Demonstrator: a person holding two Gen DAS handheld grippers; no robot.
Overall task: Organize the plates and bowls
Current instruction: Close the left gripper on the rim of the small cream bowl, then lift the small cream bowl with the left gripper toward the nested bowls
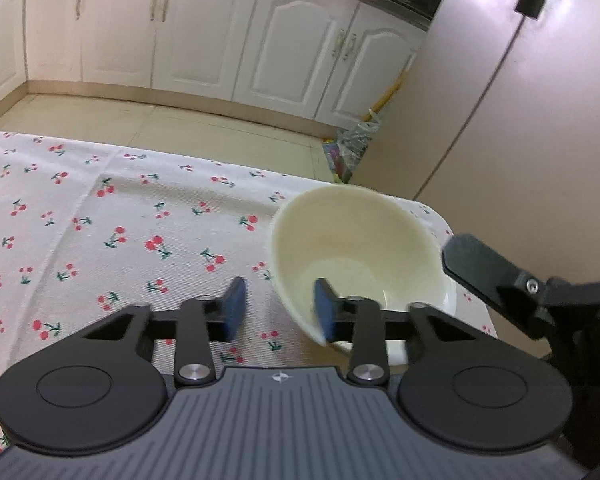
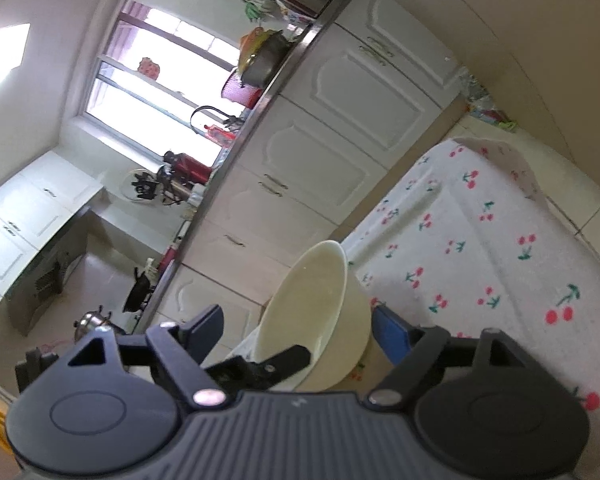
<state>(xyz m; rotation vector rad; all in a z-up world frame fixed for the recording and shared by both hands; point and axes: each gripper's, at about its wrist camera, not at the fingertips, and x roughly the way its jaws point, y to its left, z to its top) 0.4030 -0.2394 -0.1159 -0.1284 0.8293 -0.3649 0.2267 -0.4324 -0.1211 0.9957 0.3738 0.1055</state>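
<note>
A cream bowl [image 1: 364,248] sits tilted near the right corner of the cherry-print tablecloth [image 1: 100,220], leaning on a white bowl [image 1: 396,354] under it. My left gripper [image 1: 280,310] straddles the cream bowl's near wall. One blue pad is inside the bowl and the other stands clear outside it, so the gripper is open. A finger of my right gripper [image 1: 476,264] hovers off the bowl's right rim. In the right wrist view the cream bowl [image 2: 320,304] stands between the spread fingers of my right gripper [image 2: 298,332], which is open. The left gripper's finger [image 2: 288,360] reaches into the bowl.
The table's far edge [image 1: 220,160] and right edge run close to the bowls. Beyond are a tiled floor, white cabinets [image 1: 204,40], a pink fridge [image 1: 520,100] and a bag of clutter [image 1: 348,148] on the floor. Patterned cloth stretches to the left.
</note>
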